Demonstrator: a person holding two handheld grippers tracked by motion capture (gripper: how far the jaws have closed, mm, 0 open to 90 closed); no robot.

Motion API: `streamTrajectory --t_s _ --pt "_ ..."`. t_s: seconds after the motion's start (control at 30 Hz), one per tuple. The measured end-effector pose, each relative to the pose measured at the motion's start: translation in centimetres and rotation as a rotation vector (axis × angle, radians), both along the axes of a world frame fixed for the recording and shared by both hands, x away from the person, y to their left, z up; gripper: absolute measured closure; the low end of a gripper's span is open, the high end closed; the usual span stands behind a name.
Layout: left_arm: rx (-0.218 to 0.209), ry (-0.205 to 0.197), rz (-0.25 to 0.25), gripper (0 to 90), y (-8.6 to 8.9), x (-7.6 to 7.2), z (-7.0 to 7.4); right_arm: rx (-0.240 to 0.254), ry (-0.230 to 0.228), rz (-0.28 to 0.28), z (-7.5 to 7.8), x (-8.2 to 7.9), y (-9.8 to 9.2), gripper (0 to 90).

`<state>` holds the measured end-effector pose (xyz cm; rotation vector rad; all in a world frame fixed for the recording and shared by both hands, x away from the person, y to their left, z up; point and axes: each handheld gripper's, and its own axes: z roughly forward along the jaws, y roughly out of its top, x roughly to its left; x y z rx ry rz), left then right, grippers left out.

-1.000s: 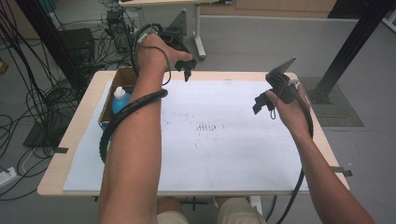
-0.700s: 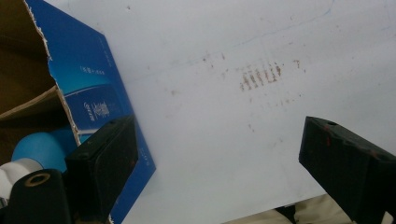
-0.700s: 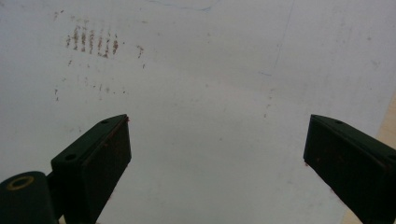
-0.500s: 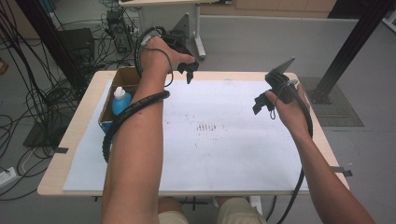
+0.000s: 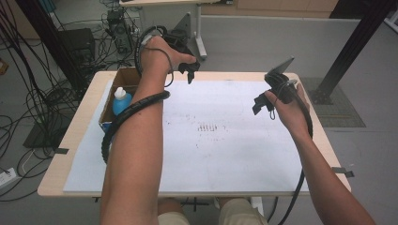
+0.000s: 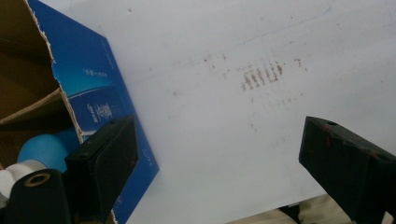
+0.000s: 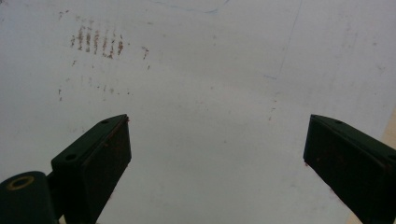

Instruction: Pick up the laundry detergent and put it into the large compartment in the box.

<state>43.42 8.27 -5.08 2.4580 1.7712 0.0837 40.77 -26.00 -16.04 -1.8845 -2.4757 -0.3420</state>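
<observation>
The left gripper (image 5: 190, 71) hangs over the far edge of the table, jaws wide apart with nothing between them; the right gripper (image 5: 264, 101) hovers above the right half of the table, jaws likewise apart and empty. In the left gripper view, one black jaw stands just beside the torn blue-printed wall of the open brown cardboard box (image 6: 88, 88). This box sits at the table's far left corner, and a blue plastic bottle with a white cap (image 5: 121, 99) stands upright in it.

A large white paper sheet (image 5: 225, 154) covers most of the light wooden table (image 5: 77, 136); a patch of short reddish-brown smudges (image 5: 206, 127) marks its middle. Beyond the left edge, black cables (image 5: 28, 103) sprawl over the grey floor (image 5: 263, 42). A black slanted post (image 5: 356, 42) rises past the far right corner.
</observation>
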Motion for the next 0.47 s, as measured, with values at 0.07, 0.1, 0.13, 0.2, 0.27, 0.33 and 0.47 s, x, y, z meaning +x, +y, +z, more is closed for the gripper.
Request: streamTrajectory --t_s 0.07,0.1,0.13,0.2,0.27,0.33,0.47 --pt "-0.001 0.001 -0.002 12.4 0.09 0.02 0.05 0.001 0.001 -0.001 0.03 0.02 -0.04 7.7" --pt "0.001 0.000 -0.003 12.4 0.07 -0.01 0.04 0.000 0.000 0.000 0.04 0.00 -0.04 7.7" --pt "-0.003 0.000 -0.003 12.4 0.11 -0.02 0.04 0.000 0.000 -0.001 0.04 0.00 -0.04 7.7" --pt "-0.005 -0.003 -0.003 12.5 0.03 -0.07 0.02 -0.001 -0.001 -0.003 0.02 -0.03 0.02 7.7" --pt "-0.009 -0.003 -0.007 12.6 -0.03 -0.04 0.02 0.000 0.000 0.000 0.01 -0.06 0.05 7.7" --pt "-0.011 -0.002 -0.006 12.5 -0.10 -0.06 -0.02 -0.001 -0.001 -0.004 0.04 -0.14 0.08 7.6" --pt "-0.014 0.000 -0.008 12.5 -0.03 -0.05 -0.10 0.002 -0.006 0.002 0.10 -0.28 -0.07 5.9"
